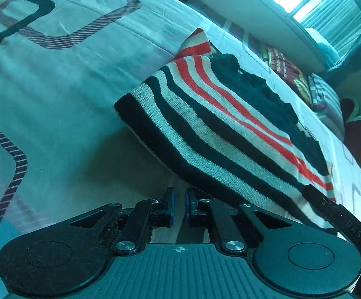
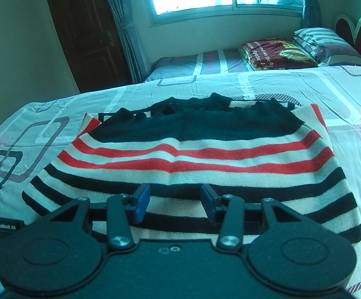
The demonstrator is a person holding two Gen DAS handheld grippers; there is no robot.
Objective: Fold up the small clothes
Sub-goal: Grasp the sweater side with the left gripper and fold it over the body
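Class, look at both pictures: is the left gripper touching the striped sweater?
Apart. In the left wrist view the left gripper is shut on nothing, with bare bedsheet between its tips and the striped sweater.

So the bed has a patterned sheet with a striped knit top lying flat on it, plus a folded blanket and pillow further back.

left gripper: black, blue pads | right gripper: black, silver screws
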